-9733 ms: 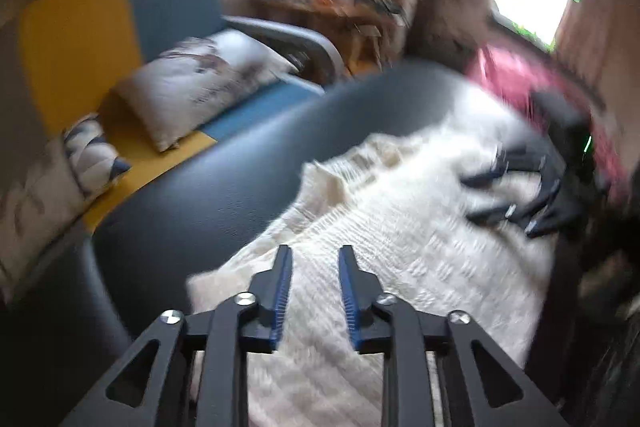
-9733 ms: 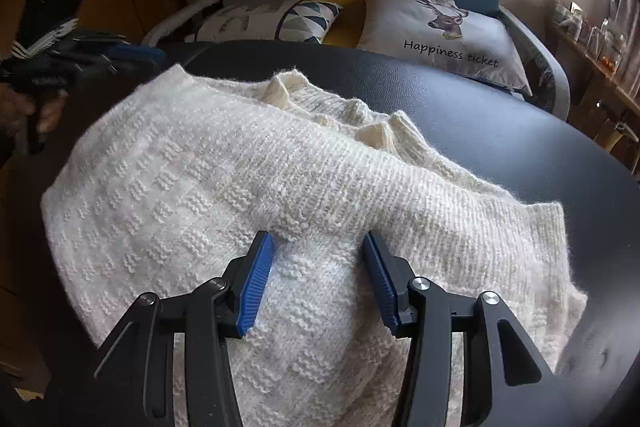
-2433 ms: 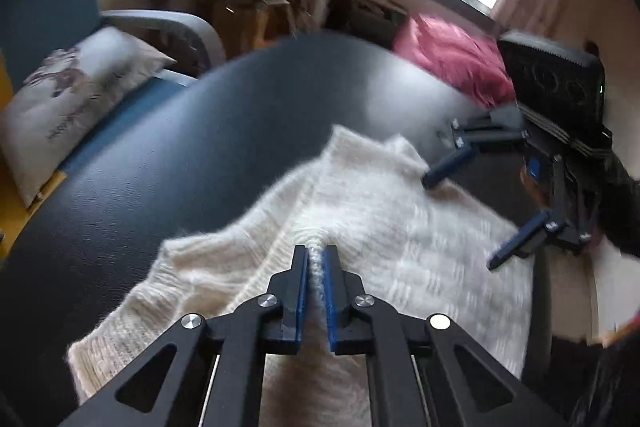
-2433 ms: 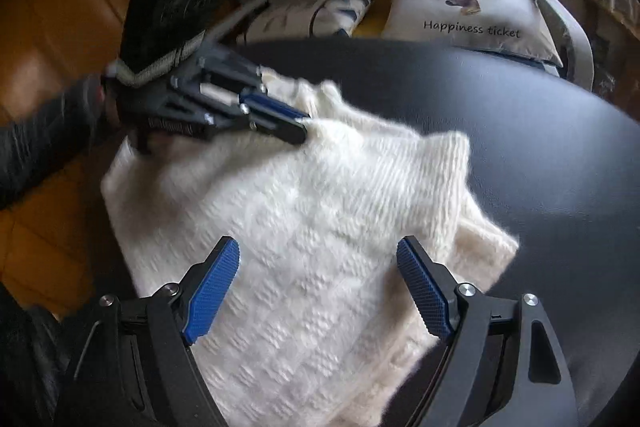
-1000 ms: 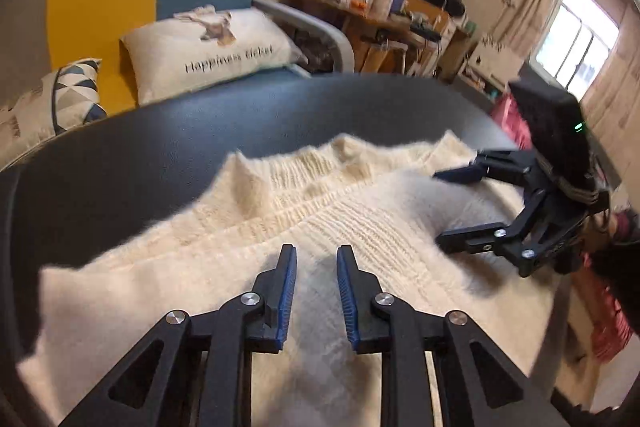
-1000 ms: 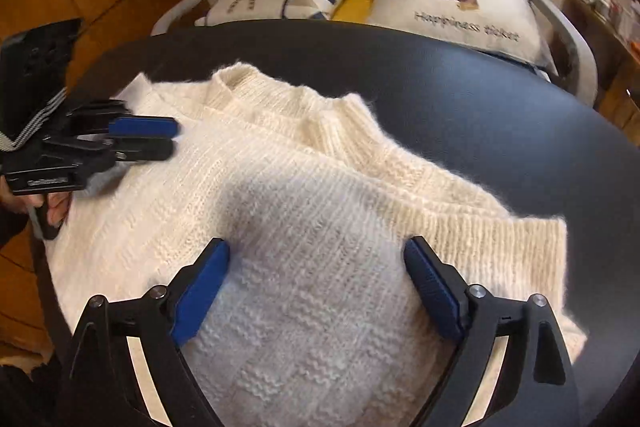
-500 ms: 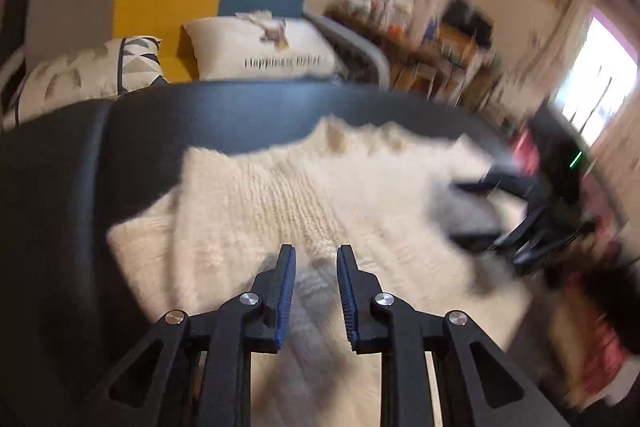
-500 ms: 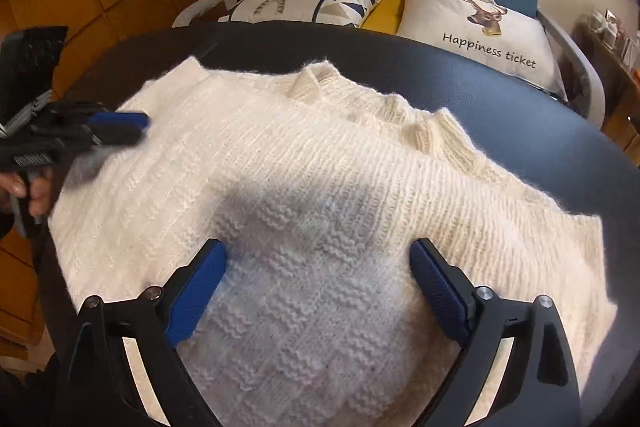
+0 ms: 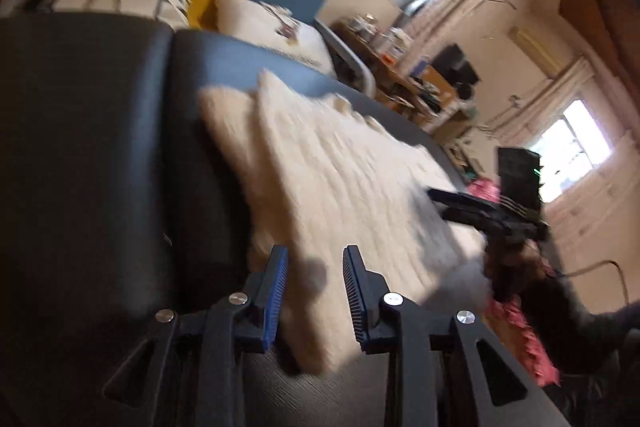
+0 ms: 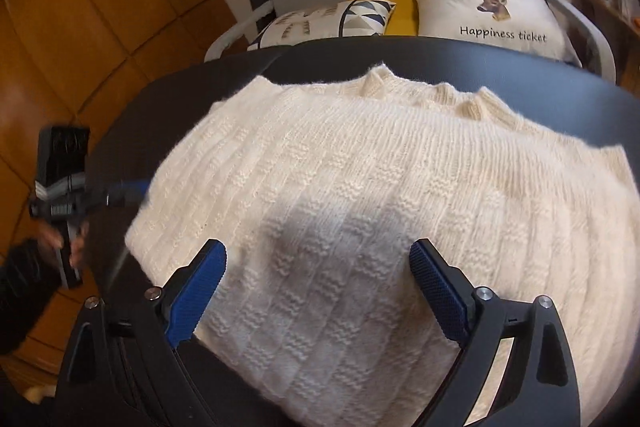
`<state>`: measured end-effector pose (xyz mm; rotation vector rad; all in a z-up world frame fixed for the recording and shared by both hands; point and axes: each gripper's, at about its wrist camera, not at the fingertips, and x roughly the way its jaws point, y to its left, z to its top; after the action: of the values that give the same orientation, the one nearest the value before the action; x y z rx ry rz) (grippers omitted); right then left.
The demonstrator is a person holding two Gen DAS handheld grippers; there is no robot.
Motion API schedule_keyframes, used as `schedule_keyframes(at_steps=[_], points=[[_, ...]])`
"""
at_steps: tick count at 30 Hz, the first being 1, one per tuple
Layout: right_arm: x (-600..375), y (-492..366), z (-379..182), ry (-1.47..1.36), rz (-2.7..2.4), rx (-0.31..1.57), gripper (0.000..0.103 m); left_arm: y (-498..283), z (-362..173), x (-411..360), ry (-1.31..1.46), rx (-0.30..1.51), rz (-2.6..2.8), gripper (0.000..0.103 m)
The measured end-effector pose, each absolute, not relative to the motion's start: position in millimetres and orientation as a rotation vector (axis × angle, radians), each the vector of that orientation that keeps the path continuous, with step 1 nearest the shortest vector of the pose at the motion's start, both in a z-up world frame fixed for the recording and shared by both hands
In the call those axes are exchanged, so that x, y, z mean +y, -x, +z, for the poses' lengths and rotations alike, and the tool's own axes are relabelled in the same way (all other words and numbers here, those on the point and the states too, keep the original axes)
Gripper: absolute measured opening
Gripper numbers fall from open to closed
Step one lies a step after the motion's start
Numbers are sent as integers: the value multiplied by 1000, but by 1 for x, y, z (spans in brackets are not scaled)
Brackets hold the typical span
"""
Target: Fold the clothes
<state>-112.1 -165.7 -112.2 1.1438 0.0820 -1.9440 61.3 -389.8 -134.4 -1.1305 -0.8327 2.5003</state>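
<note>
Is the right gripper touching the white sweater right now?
Cannot tell. In the right wrist view the right gripper has its jaws wide open over the white sweater, casting a shadow on the knit, but no view plainly shows contact or a gap.

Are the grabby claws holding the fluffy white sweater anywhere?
No. The right gripper gapes wide above the sweater; the left gripper is opening at its corner, pinching nothing.

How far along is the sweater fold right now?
Done: the sweater lies folded into a compact block on the black table, collar at the far edge. In hand: nothing is gripped. The right gripper hangs wide open over the near part, and the left gripper is opening at the sweater's left corner, with no knit pinched. Left: probably another fold or a tidy-up; I can't tell which.
</note>
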Motion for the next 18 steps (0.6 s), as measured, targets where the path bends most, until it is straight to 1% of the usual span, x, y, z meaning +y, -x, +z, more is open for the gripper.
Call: schedule_keyframes(at_steps=[5, 6, 7, 8, 13, 15, 17, 18], points=[[-168, 115, -114, -1160, -1954, 44, 95, -67, -147, -368, 1201, -774, 2386, 28], [-168, 114, -114, -1160, -1957, 48, 95, -70, -147, -364, 1199, -744, 2395, 26], [-168, 114, -114, -1160, -1960, 55, 95, -74, -146, -360, 1199, -719, 2405, 12], [-168, 113, -112, -1155, -1964, 64, 95, -77, -144, -356, 1200, -700, 2412, 5], [-160, 109, -110, -1168, -1972, 138, 95, -101, -148, -345, 1230, -722, 2382, 5], [-161, 107, -124, -1204, -1971, 238, 95, -107, -151, -346, 1234, -774, 2366, 5], [-167, 98, -130, -1152, -2004, 380, 95, -107, -147, -347, 1249, -810, 2363, 7], [-168, 95, -126, -1143, -2007, 391, 95, -108, -142, -349, 1259, -815, 2386, 12]])
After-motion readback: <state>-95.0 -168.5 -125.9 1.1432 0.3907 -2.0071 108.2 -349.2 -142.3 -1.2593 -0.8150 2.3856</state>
